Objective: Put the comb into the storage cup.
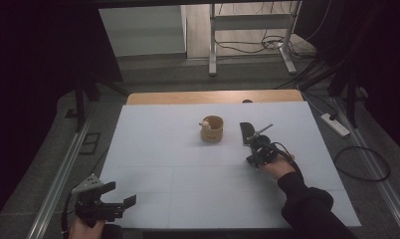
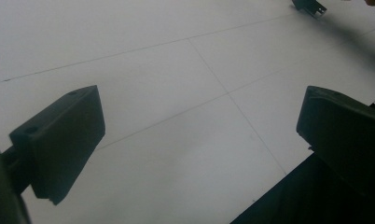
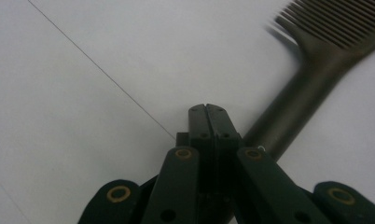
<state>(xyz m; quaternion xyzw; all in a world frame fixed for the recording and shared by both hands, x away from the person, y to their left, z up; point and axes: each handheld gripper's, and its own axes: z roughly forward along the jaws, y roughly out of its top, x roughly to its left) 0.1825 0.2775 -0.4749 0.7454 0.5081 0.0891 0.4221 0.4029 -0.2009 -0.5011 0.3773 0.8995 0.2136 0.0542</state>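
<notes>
A dim room with a grey floor [image 1: 153,74], cables and a metal frame [image 1: 250,22] behind. One white worktop [image 1: 188,189] crossed by thin seam lines. Two grippers: the left gripper [image 1: 119,195] rests at the near left corner, fingers [image 2: 59,140] spread wide over bare worktop; the right gripper [image 3: 209,108] lies right of centre, fingers pressed together with nothing between them. One tan cup [image 1: 212,129] stands near the middle. One dark comb [image 3: 311,60] lies flat just right of the cup, its handle just beside the right gripper's tips.
</notes>
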